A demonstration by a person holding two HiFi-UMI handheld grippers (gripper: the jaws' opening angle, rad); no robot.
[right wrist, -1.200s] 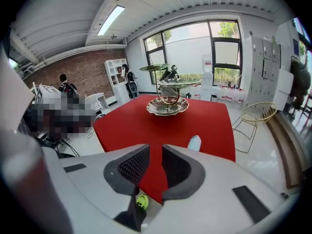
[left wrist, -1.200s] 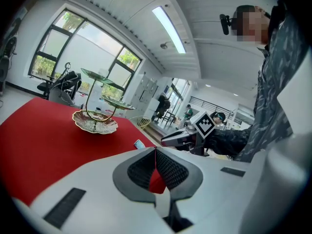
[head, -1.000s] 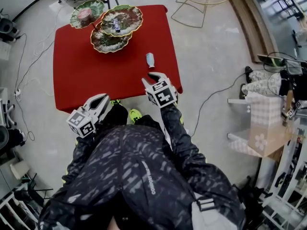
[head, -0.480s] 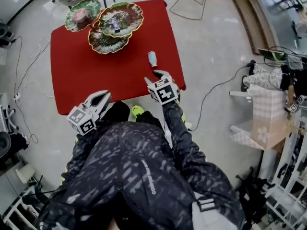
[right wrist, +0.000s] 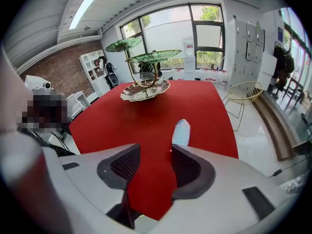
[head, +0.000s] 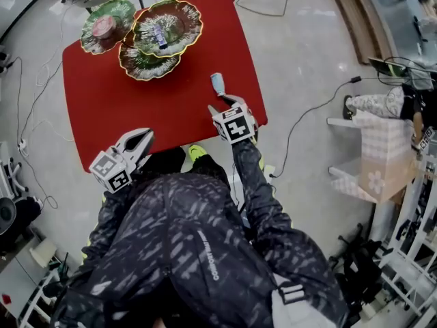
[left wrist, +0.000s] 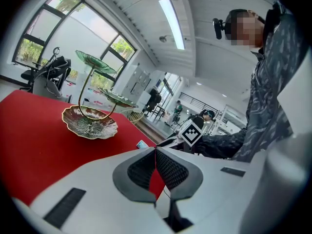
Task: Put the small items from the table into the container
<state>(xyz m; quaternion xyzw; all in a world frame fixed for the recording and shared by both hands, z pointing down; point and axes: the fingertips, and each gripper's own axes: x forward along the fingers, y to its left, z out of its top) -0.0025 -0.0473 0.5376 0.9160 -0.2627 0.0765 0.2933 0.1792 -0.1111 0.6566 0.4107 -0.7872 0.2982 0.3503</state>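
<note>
A small pale-blue packet (head: 217, 83) (right wrist: 181, 131) lies on the red table (head: 116, 101) near its right edge. My right gripper (head: 225, 104) (right wrist: 150, 163) hovers just short of it, tilted down. Its jaws are opening and nothing is between them; the packet sits just past the right jaw's tip. A tiered stand of leaf-shaped dishes (head: 151, 38) (right wrist: 145, 89) (left wrist: 90, 122) stands at the far left of the table, with a dark item (head: 160, 34) and a pink one (head: 104, 26) in its dishes. My left gripper (head: 140, 141) (left wrist: 155, 156) is shut and empty at the table's near edge.
A gold wire frame (right wrist: 244, 91) stands on the floor beyond the table's right side. Cables (head: 311, 118) run across the floor. A shelf with a pale bag (head: 375, 173) is at the right. The person's yellow shoe (head: 194, 154) shows under the table's near edge.
My right gripper has come down towards the pale-blue packet and its jaws have spread wider. The left gripper has drifted a little along the table's near edge, still shut.
</note>
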